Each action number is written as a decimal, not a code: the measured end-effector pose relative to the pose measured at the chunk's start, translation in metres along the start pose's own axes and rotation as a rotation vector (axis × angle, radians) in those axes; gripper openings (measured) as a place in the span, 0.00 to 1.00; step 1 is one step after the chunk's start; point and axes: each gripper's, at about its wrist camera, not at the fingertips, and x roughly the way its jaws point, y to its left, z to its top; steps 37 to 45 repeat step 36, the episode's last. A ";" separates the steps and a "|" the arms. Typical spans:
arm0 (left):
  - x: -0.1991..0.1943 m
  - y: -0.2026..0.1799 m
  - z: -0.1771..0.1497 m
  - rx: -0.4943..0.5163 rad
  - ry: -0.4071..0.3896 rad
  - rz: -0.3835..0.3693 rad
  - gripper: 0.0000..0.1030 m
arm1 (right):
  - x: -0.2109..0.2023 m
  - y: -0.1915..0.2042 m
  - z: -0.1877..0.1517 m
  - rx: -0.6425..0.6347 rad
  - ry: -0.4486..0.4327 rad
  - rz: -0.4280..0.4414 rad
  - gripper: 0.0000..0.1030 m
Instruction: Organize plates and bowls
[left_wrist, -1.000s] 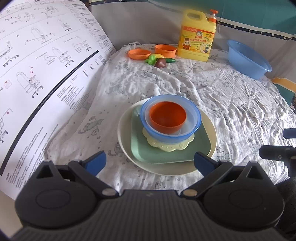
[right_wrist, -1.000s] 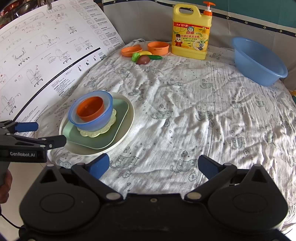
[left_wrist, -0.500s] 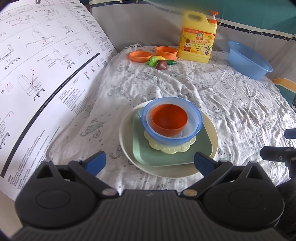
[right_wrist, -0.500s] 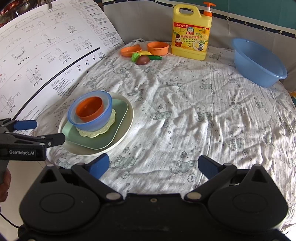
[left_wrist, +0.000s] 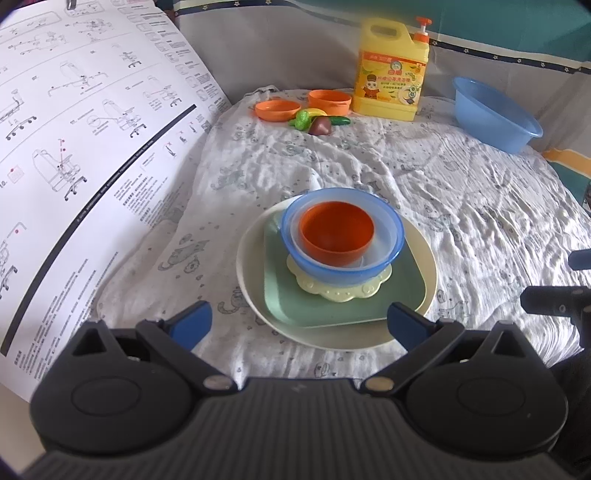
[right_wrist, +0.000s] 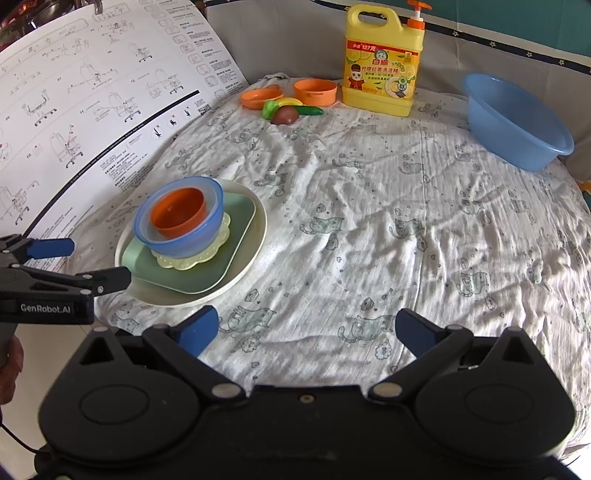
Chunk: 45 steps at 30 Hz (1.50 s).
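1 stack of dishes sits left of centre in the right wrist view: 1 round cream plate (right_wrist: 243, 273) at the bottom, 1 square pale-green plate (right_wrist: 221, 266) on it, then 1 scalloped yellow mat (right_wrist: 192, 260), then 1 translucent blue bowl (right_wrist: 177, 240) with 1 smooth orange bowl (right_wrist: 179, 212) nested inside; a thin clear rim shows between those 2 bowls. All look like glossy plastic. The surface (right_wrist: 388, 221) under them is covered by a wrinkled white cloth printed with small grey animals.

At the top of that view stand 1 yellow detergent jug (right_wrist: 382, 70) with an orange pump, 1 orange cup (right_wrist: 315, 91), 1 shallow orange dish (right_wrist: 259, 98) and a small cluster of toy vegetables (right_wrist: 288, 109). 1 blue basin (right_wrist: 517, 122) rests at the upper right. A large sheet of printed assembly instructions (right_wrist: 92, 110) curves up along the left.

The left gripper (left_wrist: 299, 325) hovers just before the stack, fingers spread wide and empty. The right gripper (right_wrist: 306, 330) hangs over bare cloth, well apart from the dishes, fingers likewise apart and empty. Part of a hand (right_wrist: 9, 369) shows at the lower left edge.
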 end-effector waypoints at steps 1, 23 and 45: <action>0.000 0.000 0.000 0.004 -0.001 -0.001 1.00 | 0.000 0.000 0.000 -0.002 0.001 0.000 1.00; -0.001 -0.003 -0.003 0.030 -0.008 0.006 1.00 | 0.000 0.000 0.000 -0.025 -0.002 0.000 1.00; -0.007 -0.003 -0.005 0.059 -0.012 0.002 1.00 | -0.005 0.002 0.000 -0.045 -0.019 0.004 1.00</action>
